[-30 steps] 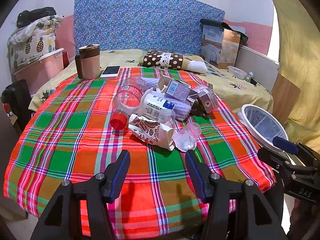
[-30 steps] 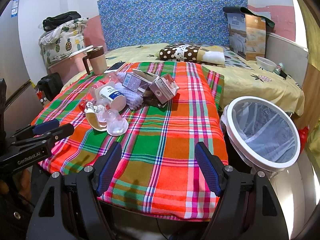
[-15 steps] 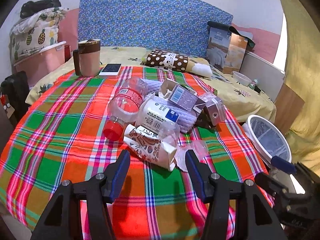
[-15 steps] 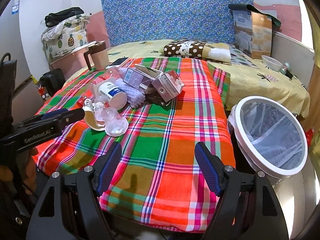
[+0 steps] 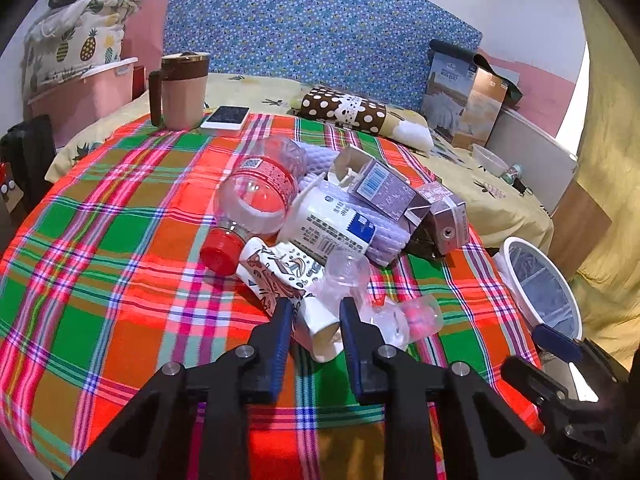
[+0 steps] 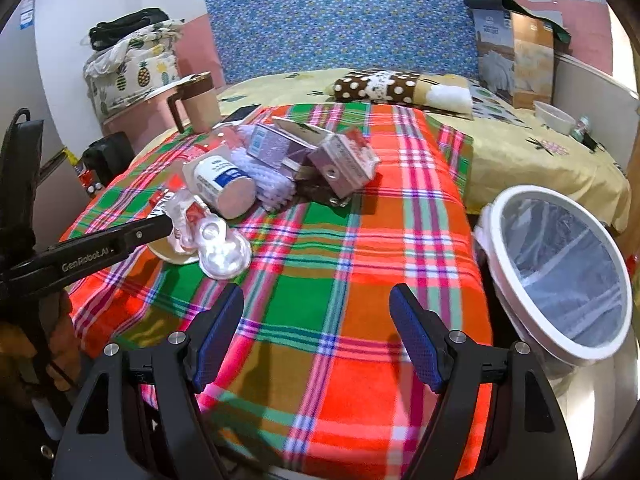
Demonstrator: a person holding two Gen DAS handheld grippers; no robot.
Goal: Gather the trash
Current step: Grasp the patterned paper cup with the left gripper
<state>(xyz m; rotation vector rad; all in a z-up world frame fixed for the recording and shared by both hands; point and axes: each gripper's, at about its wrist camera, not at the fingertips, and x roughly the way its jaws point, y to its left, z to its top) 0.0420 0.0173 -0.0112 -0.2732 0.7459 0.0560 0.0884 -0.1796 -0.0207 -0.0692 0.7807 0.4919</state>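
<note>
A pile of trash lies on the plaid cloth [image 5: 100,280]: a crumpled printed paper cup [image 5: 280,276], a red-capped clear bottle [image 5: 256,200], a white jar with a blue label [image 5: 332,224], purple cartons [image 5: 384,188] and a clear plastic cup [image 5: 412,320]. My left gripper [image 5: 314,312] has its jaws closing on the paper cup's near end, and both pads touch it. My right gripper [image 6: 316,320] stands open above bare cloth, right of the pile, with nothing between its fingers. A lined white bin [image 6: 516,196] stands off the cloth's right edge.
A pink lidded mug [image 5: 182,92] and a phone [image 5: 226,116] sit at the cloth's far left corner. Behind are a dotted pillow [image 5: 348,110], a cardboard box [image 5: 464,92] and a blue headboard. The right gripper [image 5: 560,364] shows at the left view's lower right.
My left gripper has moved forward and down to the pile, and its jaws have narrowed around the paper cup. My right gripper has edged slightly forward, still open.
</note>
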